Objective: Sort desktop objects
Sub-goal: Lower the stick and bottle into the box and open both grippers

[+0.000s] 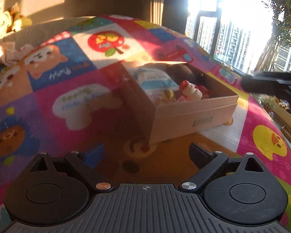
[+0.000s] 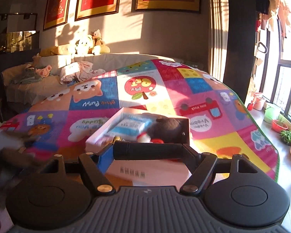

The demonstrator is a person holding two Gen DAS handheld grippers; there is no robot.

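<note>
Jaws on the right gripper (image 2: 148,151) are clamped end-to-end on a black cylinder (image 2: 148,151), looks like a flashlight; it lies crosswise between the fingers, so the grip is on its two ends, not its body. Probably held that way to drop it flat into the box (image 2: 99,134), which sits just ahead, centre frame in the right view. Cylinder hovers above the box's near wall, not inside yet.

Left gripper (image 1: 145,153) jaws are spread wide and hold nothing; it hangs back over the mat (image 1: 77,132), box at centre-right of its view, likely keeping out of the way. Cylinder's tip pokes in at right edge of that view (image 1: 250,83).

Box already holds a blue-white pack (image 2: 130,125), a dark plush (image 2: 166,126), a red-capped bottle (image 1: 191,91) and smaller bits too blurred to name. Free room looks tight; judging by this, the drop needs the near side.
</note>
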